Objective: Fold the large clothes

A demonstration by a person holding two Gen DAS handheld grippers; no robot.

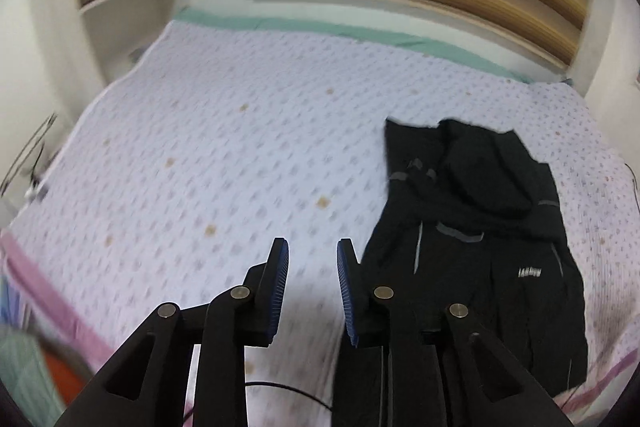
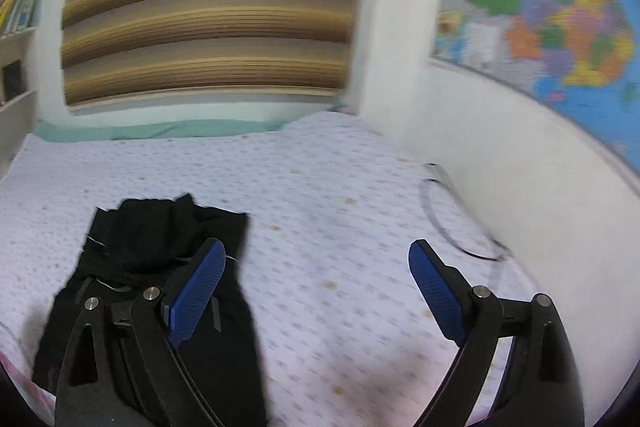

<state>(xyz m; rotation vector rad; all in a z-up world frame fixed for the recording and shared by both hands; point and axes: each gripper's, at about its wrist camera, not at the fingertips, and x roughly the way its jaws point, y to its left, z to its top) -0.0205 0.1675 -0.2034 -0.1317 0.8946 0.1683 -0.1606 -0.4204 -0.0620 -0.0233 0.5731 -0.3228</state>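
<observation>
Just one black jacket (image 1: pixel 492 227), two empty tongs (image 1: pixel 312 259) (image 2: pixel 316 259) above.

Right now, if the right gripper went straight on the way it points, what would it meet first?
Probably the bare bedspread. The right gripper, jaws open and empty, aims at open quilt just beside the black jacket, which lies off to one side. Depth is hard to judge.
</observation>
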